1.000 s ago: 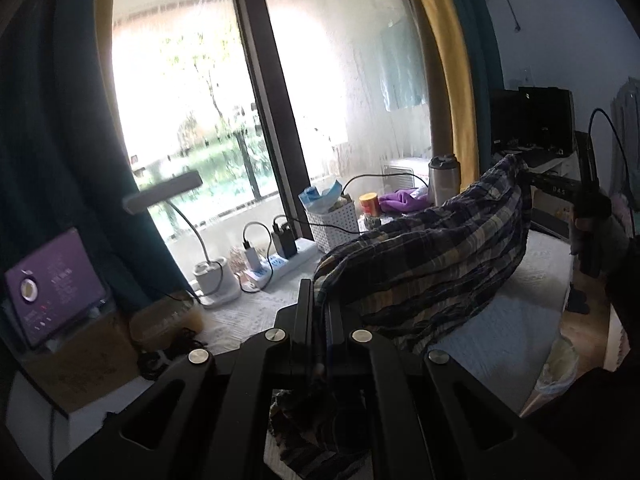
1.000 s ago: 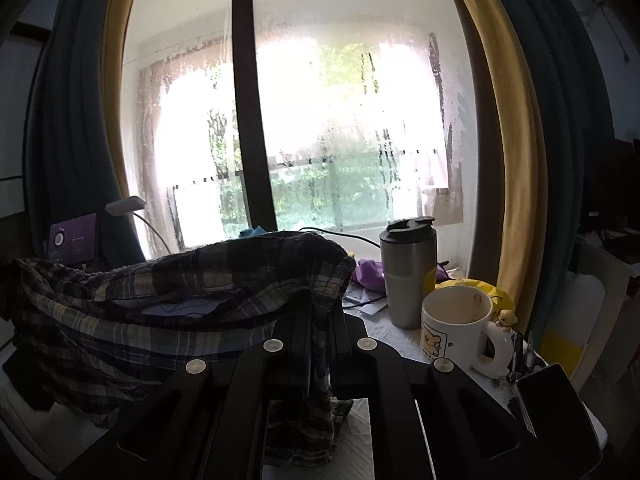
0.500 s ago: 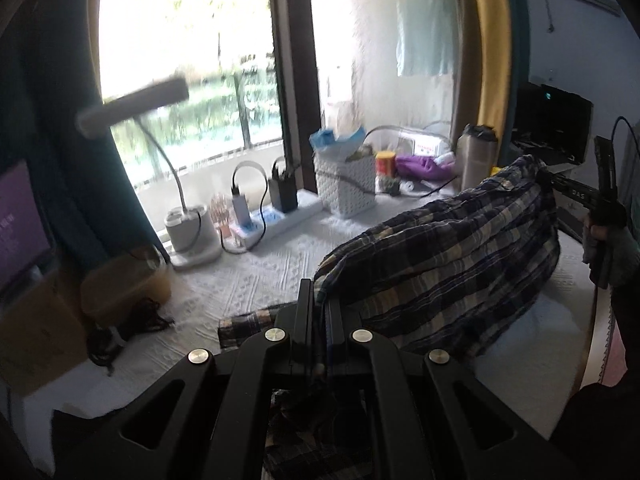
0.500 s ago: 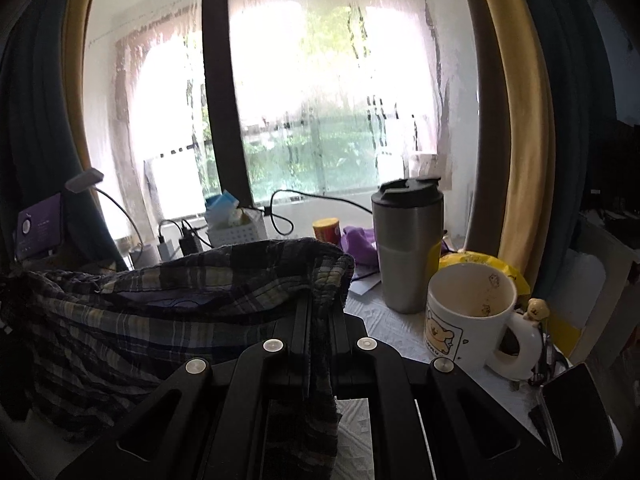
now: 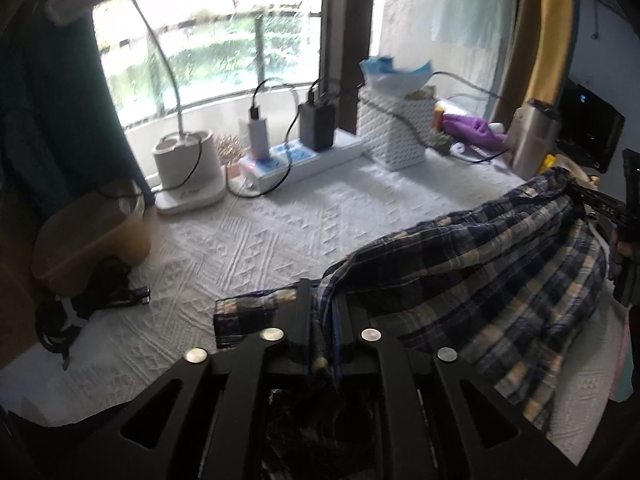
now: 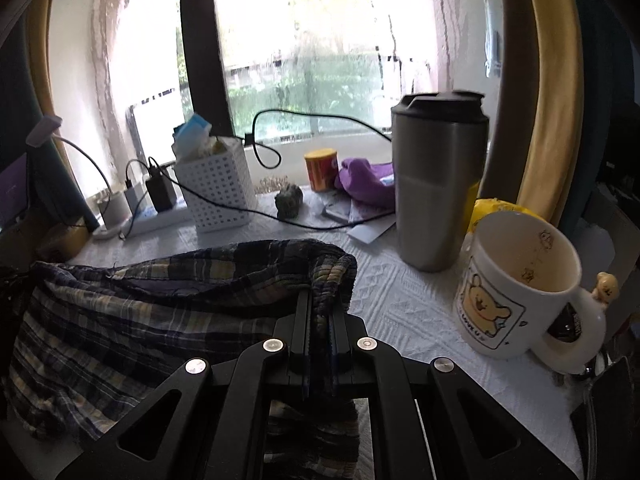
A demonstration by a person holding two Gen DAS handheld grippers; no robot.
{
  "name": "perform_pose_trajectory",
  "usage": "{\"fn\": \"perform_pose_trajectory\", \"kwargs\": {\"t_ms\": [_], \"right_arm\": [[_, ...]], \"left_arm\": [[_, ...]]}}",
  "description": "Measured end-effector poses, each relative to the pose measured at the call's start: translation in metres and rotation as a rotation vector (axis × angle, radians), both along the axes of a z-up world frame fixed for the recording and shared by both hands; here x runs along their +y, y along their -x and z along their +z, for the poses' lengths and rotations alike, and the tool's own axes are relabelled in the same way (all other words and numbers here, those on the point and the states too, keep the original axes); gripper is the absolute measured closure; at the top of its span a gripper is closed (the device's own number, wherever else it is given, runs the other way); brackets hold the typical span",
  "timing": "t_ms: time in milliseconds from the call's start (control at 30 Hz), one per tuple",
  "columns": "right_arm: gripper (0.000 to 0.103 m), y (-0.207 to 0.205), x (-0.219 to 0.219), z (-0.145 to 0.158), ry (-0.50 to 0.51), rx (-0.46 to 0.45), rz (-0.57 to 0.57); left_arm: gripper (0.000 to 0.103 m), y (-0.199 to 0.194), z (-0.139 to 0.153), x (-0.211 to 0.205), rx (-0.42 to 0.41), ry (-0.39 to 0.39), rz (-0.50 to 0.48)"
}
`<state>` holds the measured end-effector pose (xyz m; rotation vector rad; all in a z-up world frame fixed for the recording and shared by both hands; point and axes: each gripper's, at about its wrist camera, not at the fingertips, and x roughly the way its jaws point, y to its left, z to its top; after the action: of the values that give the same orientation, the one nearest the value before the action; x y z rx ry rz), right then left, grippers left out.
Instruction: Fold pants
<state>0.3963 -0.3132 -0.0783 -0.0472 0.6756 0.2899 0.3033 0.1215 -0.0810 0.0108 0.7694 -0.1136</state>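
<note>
Plaid pants (image 5: 480, 272) hang stretched above a white textured tablecloth (image 5: 280, 232), the left gripper (image 5: 324, 312) and right gripper (image 6: 320, 312) each clamped on one end of what appears to be the waistband. Beside the right gripper, a mug (image 6: 520, 292) and steel tumbler (image 6: 438, 184) could tip if the cloth swings wide. Open cloth lies toward the power strip (image 5: 304, 160); the table's near edge is close.

Left gripper (image 5: 324, 312) clamped tight, fingers level, cloth pinched between. Right gripper (image 6: 320, 312) likewise closed on fabric, held off to the left gripper's right.
</note>
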Motion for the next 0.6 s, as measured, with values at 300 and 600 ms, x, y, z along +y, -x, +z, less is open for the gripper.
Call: {"fn": "perform_pose_trajectory", "kwargs": {"t_ms": [300, 600], "right_arm": [[0.096, -0.014, 0.009, -0.016, 0.046, 0.06, -0.039], [0.035, 0.011, -0.002, -0.004, 0.035, 0.024, -0.06]], "left_arm": [[0.054, 0.011, -0.002, 0.043, 0.022, 0.016, 0.181], [0.044, 0.08, -0.02, 0.035, 0.117, 0.117, 0.195]]}}
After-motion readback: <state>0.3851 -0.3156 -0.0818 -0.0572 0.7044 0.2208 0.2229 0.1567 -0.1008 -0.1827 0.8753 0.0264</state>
